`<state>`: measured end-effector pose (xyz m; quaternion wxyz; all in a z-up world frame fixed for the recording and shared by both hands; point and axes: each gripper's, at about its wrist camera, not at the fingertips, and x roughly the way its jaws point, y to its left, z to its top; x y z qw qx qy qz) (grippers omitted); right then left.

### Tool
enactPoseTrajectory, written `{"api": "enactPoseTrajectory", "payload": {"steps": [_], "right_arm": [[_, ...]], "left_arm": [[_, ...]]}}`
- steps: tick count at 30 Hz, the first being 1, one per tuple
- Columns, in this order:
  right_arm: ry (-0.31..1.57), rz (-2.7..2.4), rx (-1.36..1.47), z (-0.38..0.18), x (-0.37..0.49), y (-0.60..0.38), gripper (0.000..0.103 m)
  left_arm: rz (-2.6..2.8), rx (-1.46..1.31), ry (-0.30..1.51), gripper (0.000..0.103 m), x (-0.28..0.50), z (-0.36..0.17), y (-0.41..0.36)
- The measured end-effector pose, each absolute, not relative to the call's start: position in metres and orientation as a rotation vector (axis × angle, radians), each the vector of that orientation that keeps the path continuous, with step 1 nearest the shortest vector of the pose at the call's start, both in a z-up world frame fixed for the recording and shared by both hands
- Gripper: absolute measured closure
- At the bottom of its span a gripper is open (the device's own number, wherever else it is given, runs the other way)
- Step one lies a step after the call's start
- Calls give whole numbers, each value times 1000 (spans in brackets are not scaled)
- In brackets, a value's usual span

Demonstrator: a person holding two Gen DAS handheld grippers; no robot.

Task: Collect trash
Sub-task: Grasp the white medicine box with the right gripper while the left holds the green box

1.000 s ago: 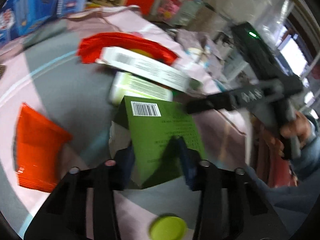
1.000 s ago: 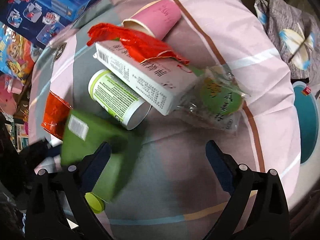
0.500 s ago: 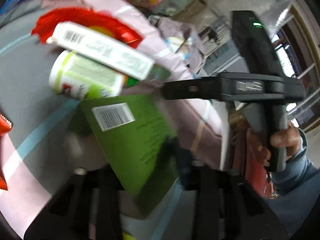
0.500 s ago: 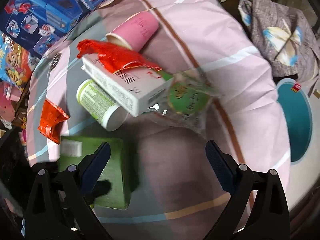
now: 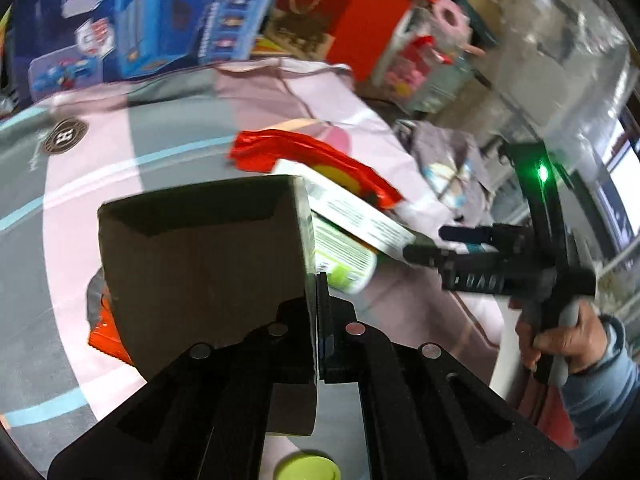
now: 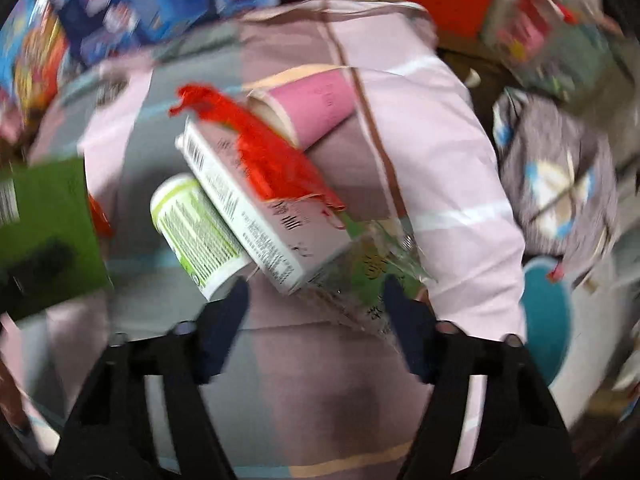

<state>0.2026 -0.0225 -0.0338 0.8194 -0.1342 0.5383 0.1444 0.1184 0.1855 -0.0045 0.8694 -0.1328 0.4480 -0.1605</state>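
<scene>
While the left gripper (image 5: 318, 304) stays pinched on the green box (image 5: 208, 256), the open, empty right gripper (image 6: 316, 312) faces the white carton (image 6: 256, 216), which slants away leftward just ahead.

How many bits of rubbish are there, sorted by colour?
Red or orange: 2, crinkled red foil wrapper, orange packet
Green: 3, green cardboard box, green-labelled tub, clear green-printed bag
White: 1, long white carton
Pink: 1, pink paper cup
Total: 7
</scene>
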Motion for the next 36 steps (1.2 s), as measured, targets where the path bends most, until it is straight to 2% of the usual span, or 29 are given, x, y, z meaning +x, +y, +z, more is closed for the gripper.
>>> {"api": "enactPoseTrajectory", "payload": {"steps": [4,16,19,22,24,25,36], "right_arm": [[1166,319,-384,-49,199,-15,42],[1062,404,-557,-58,228,25,42],[1064,413,-553,-63,233,30,46],[1009,408,-558,-55,229,32,60],[989,420,-519,-44,226,30,70],[993,438,-460,-34,224,24,70],[1083,500,-103,-2,210,-41,71]], "left_arm": [[-349,-277,961,102,127,-10,186],[-343,-275,1026,99,143,-33,185],[-337,-272,1036,99,146,-36,182],[-335,-281,1042,95,147,-38,180],[-310,-274,1028,96,146,-36,178],[-292,-266,1016,99,145,-33,178],[-279,-274,906,100,124,14,172]]}}
